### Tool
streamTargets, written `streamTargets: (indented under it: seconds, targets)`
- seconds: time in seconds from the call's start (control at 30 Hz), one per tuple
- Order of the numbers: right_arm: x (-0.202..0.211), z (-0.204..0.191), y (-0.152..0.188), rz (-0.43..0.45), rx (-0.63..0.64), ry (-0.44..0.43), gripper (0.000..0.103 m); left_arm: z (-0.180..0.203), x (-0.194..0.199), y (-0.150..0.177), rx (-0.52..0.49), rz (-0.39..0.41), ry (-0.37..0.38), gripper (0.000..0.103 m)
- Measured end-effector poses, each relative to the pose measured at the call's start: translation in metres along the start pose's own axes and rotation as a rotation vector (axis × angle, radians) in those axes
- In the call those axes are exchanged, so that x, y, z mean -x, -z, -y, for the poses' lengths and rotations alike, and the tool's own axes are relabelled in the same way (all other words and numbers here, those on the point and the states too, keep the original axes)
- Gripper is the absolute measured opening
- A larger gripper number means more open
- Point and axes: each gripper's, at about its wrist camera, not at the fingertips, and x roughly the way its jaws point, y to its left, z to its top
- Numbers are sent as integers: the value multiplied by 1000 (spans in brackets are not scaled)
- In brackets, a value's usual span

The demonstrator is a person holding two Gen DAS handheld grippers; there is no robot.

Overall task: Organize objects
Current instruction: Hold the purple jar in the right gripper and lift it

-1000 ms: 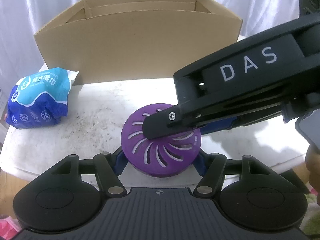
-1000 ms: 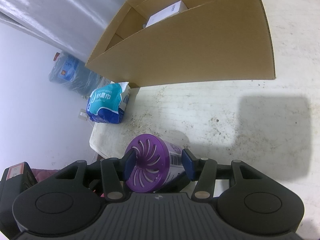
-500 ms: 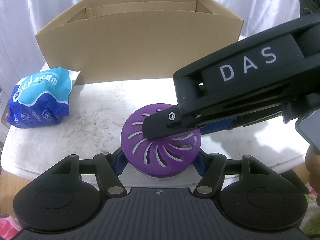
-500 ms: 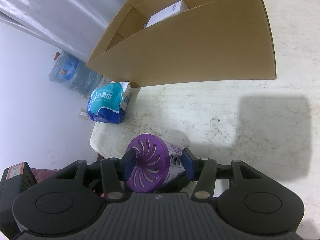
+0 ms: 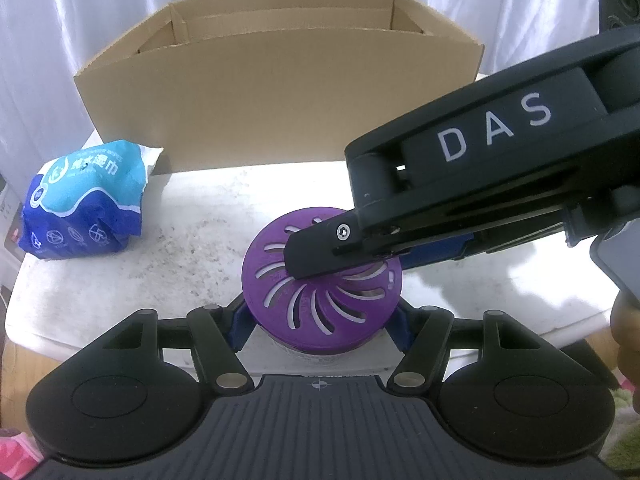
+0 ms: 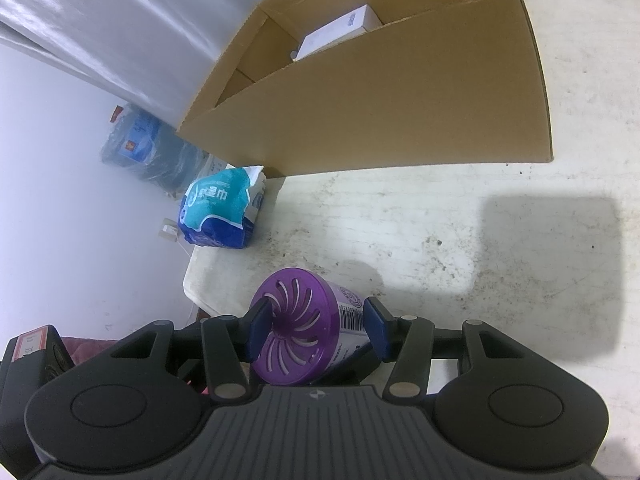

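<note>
A purple air-freshener can with a slotted lid (image 5: 320,304) stands at the near edge of the white table (image 5: 192,248). My left gripper (image 5: 320,328) is closed around its sides. My right gripper (image 6: 316,330) also grips the same can (image 6: 304,332) from above and the right; its black body crosses the left wrist view (image 5: 480,184) over the lid. A blue tissue pack (image 5: 84,204) lies at the table's left, also in the right wrist view (image 6: 220,208). An open cardboard box (image 5: 280,96) stands behind.
The box (image 6: 392,92) holds a white carton (image 6: 336,32). A blue water jug (image 6: 140,148) stands on the floor beyond the table's left edge. A white curtain hangs behind the box.
</note>
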Motion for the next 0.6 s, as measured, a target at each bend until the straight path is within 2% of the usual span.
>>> streamTargets:
  seconds: [0.6]
  targets:
    - [5,-6,0,14,11,-14,54,-5,16,0,-7,24,-7,65]
